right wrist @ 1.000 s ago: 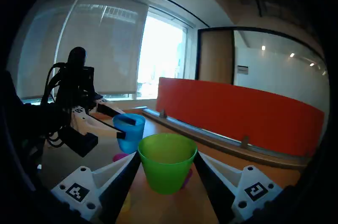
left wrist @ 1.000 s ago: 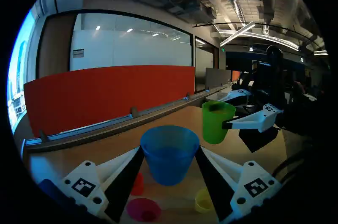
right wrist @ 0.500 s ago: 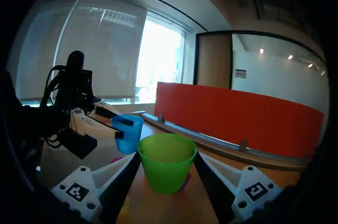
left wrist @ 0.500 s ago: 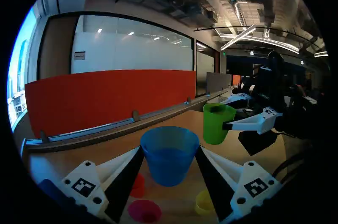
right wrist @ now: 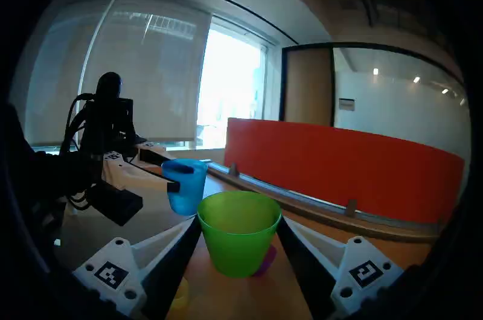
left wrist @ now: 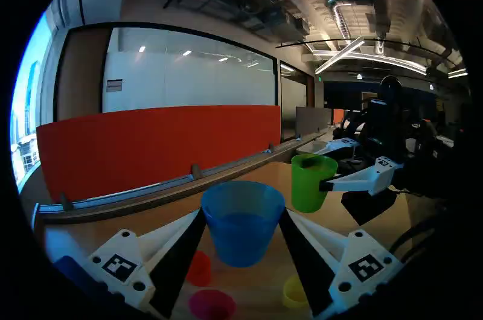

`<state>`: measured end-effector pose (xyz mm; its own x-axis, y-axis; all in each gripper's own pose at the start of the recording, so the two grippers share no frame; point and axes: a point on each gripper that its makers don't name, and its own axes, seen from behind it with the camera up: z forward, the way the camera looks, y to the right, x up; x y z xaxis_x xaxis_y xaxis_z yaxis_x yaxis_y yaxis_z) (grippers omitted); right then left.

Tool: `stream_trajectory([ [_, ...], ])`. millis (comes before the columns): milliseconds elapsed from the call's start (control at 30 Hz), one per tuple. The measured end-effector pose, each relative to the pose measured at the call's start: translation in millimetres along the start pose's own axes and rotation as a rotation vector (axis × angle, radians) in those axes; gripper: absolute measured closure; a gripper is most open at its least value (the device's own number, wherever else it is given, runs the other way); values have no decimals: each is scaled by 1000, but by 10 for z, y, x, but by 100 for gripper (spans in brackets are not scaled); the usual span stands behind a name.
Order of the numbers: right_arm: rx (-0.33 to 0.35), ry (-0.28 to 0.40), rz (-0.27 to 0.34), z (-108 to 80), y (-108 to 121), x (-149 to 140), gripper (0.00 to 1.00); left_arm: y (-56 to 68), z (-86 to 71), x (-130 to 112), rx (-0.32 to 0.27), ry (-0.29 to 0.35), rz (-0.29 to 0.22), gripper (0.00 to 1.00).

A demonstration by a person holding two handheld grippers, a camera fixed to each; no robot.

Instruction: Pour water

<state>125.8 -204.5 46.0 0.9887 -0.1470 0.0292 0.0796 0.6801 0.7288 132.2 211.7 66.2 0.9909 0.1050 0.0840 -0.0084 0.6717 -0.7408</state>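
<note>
While both cups are held upright over the table [left wrist: 175, 208], the left gripper [left wrist: 243, 217] is clamped on the blue cup [left wrist: 243, 232], its fingers pressing the sides below the rim; the cup appears part-filled. Further right, the right gripper [right wrist: 239, 229] clasps the green cup [right wrist: 239, 241] likewise (contents unclear). Judged light, thin, smooth plastic: a mid-wall hold suits, though hard squeezing may flex it and slop water.

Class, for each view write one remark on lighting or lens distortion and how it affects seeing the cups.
Right gripper view: the window is blown out, leaving the left tool's rear a backlit silhouette, yet the green cup reads clearly. Left gripper view: even light on the blue cup; the fisheye bows the orange panel, and the far right side is dim.
</note>
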Motion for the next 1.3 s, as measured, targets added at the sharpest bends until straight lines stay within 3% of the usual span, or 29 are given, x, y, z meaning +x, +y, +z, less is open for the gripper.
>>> stream_trajectory([
  [267,48,-2,11,38,-121,-19,9,-76,-34,125,9,13,31,14],
  [567,83,4,9,87,-242,-6,9,-163,-45,278,28,18,108,15],
  [1300,129,4,18,184,-387,-42,9,-168,-9,623,51,47,315,15],
])
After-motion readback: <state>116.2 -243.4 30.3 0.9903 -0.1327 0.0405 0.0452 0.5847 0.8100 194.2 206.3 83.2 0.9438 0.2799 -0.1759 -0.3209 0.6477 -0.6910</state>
